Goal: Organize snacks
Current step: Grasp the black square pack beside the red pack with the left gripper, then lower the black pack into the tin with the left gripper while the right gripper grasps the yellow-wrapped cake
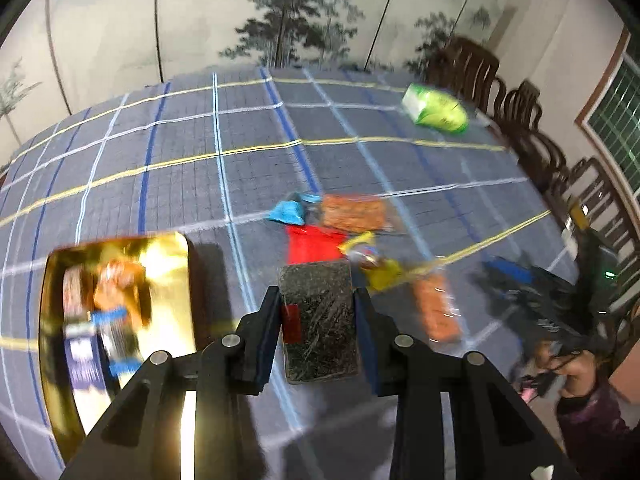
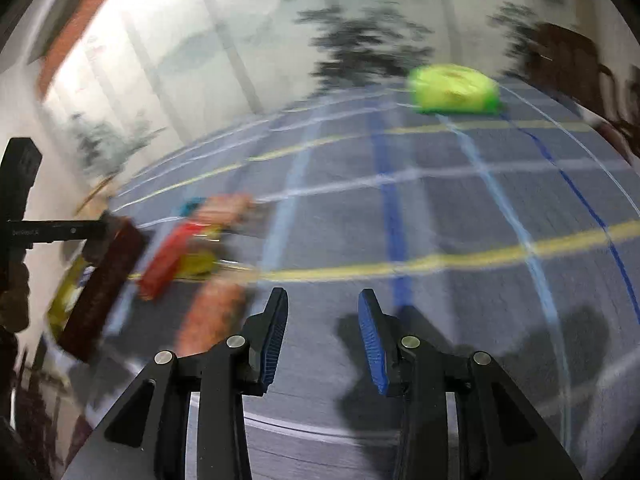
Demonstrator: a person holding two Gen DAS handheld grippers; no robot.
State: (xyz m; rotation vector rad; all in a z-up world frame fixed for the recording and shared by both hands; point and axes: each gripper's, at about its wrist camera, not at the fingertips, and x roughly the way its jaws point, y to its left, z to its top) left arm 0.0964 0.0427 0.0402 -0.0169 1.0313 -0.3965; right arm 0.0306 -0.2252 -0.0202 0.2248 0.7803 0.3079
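My left gripper (image 1: 316,296) is shut on a dark speckled snack packet (image 1: 318,320) and holds it above the checked tablecloth. A gold tray (image 1: 168,268) with several snack packets in it lies to its left. A loose pile lies beyond: a blue packet (image 1: 286,212), an orange packet (image 1: 354,212), a red packet (image 1: 312,244), a yellow packet (image 1: 384,268) and a second orange packet (image 1: 436,308). My right gripper (image 2: 323,300) is open and empty above the cloth; it also shows in the left wrist view (image 1: 532,292). The right wrist view is blurred; it shows the dark packet (image 2: 104,288) at the left.
A green bag (image 1: 438,110) lies at the far right of the table and shows in the right wrist view (image 2: 454,90). Dark wooden chairs (image 1: 520,108) line the table's right side. A wall with a tree mural stands behind the table.
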